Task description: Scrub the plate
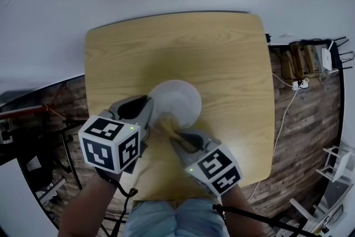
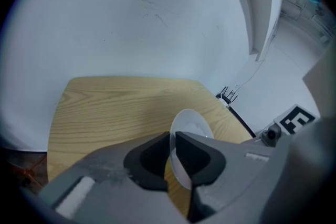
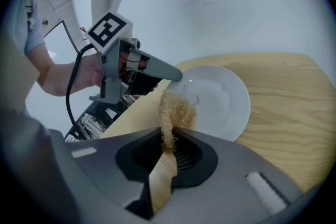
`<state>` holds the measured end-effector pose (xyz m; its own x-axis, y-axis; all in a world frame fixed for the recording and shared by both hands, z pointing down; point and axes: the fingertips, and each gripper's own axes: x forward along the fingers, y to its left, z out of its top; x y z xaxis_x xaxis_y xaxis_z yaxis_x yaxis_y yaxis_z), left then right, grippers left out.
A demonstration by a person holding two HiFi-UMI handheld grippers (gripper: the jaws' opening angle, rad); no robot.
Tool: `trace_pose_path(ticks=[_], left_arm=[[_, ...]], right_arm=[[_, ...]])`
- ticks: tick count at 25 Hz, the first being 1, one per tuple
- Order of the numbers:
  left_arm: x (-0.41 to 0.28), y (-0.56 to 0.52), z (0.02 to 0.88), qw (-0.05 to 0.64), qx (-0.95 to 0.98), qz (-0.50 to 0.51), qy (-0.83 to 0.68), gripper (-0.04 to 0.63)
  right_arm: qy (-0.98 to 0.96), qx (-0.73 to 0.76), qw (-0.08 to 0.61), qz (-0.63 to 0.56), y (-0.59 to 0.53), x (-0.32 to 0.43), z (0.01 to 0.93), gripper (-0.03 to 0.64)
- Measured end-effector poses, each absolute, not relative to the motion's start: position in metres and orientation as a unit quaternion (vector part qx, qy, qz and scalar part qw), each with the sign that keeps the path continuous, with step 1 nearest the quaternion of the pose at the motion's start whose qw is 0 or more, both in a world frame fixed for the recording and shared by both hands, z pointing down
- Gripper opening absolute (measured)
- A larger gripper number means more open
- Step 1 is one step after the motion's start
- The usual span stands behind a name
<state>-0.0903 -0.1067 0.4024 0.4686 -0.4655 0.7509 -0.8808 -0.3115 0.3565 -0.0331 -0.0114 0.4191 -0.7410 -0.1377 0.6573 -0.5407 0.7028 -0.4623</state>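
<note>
A white plate (image 1: pixel 176 101) lies on the wooden table (image 1: pixel 222 53), just nearer me than its middle. My left gripper (image 1: pixel 147 106) is shut on the plate's left rim; in the left gripper view the plate (image 2: pixel 190 128) stands edge-on between the jaws of the gripper (image 2: pixel 172 140). My right gripper (image 3: pixel 171 131) is shut on a tan fibrous scrubber (image 3: pixel 175 113), whose tuft rests on the near left part of the plate (image 3: pixel 215 99). From the head view the scrubber (image 1: pixel 168 124) touches the plate's near edge, in front of the right gripper (image 1: pixel 178 137).
The table (image 3: pixel 294 107) is bare wood around the plate. Past its right edge, on the plank floor, lie a power strip with cables (image 1: pixel 302 84) and a wooden box (image 1: pixel 299 59). A dark stand (image 1: pixel 33 119) is at the left. White wall lies behind the table.
</note>
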Motion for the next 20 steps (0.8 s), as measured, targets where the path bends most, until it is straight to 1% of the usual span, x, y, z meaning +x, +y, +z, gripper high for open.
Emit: trace_pose_path(ticks=[5, 9, 14, 20], left_arm=[[-0.086, -0.108, 0.396, 0.376, 0.768, 0.267, -0.445, 0.058], [-0.085, -0.107, 0.394, 0.372, 0.769, 0.269, -0.444, 0.058], [-0.084, -0.105, 0.395, 0.377, 0.766, 0.265, -0.448, 0.058], [-0.083, -0.109, 0.393, 0.371, 0.767, 0.252, -0.459, 0.058]], right_arm=[[-0.865, 0.267, 0.288, 0.313, -0.045, 0.001, 0.409, 0.048], [-0.854, 0.32, 0.3, 0.279, -0.075, 0.028, 0.406, 0.048], [-0.851, 0.33, 0.309, 0.265, -0.092, 0.041, 0.416, 0.048], [-0.848, 0.321, 0.31, 0.286, -0.092, 0.042, 0.429, 0.048]])
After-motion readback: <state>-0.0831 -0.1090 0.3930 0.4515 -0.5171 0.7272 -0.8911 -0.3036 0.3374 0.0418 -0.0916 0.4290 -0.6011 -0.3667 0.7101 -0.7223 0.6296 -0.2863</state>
